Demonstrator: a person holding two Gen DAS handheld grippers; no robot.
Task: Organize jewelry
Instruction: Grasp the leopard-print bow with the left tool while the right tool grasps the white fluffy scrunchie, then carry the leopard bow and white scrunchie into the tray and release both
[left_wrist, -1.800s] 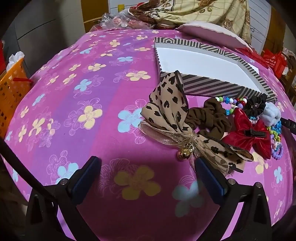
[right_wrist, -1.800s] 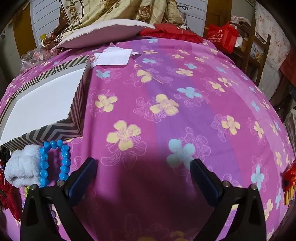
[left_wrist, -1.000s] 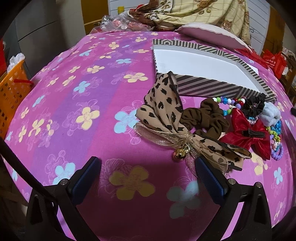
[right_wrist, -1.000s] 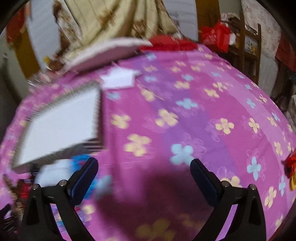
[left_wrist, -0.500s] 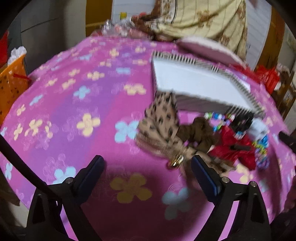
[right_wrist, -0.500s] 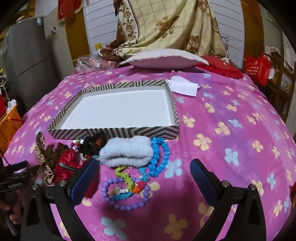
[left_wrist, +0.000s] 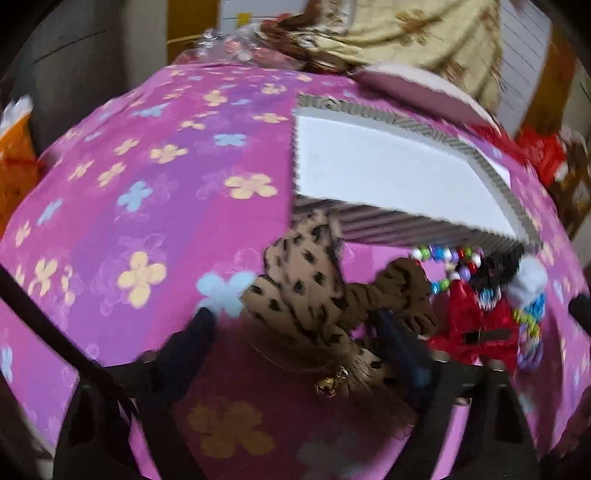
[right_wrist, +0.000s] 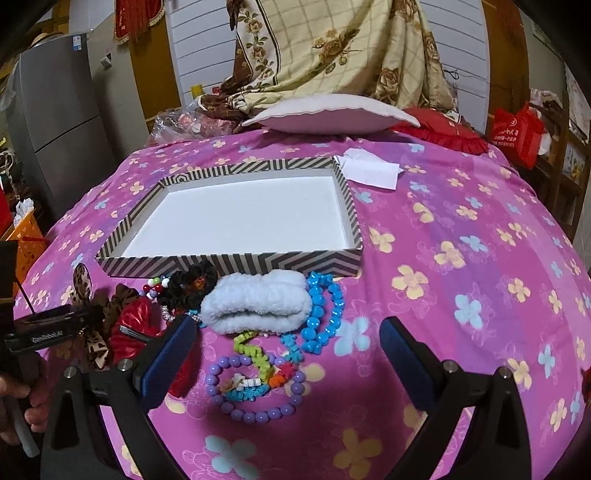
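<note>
A striped box (right_wrist: 236, 260) with a white inside lies on the pink flowered cloth. A pile lies in front of it: a leopard bow (left_wrist: 303, 302), a brown scrunchie (left_wrist: 402, 280), a red bow (left_wrist: 472, 325), a black scrunchie (right_wrist: 192, 282), a white fluffy scrunchie (right_wrist: 258, 304), a blue bead bracelet (right_wrist: 321, 314) and a purple bead bracelet (right_wrist: 255, 391). My left gripper (left_wrist: 295, 336) is closing around the leopard bow, its pads not pressing on it. The left gripper (right_wrist: 88, 317) also shows in the right wrist view. My right gripper (right_wrist: 288, 358) hovers open over the bracelets, holding nothing.
A white paper (right_wrist: 373, 171) lies past the box's right corner. A pillow (right_wrist: 332, 114), a red cushion (right_wrist: 443, 134) and draped fabric sit at the far edge. An orange basket (right_wrist: 26, 236) and a grey fridge (right_wrist: 55, 122) stand to the left. A hand (right_wrist: 18, 398) holds the left gripper.
The left gripper moved in over the leopard bow and its jaws narrowed. The right view swung from bare cloth to the box and pile, then held still.
</note>
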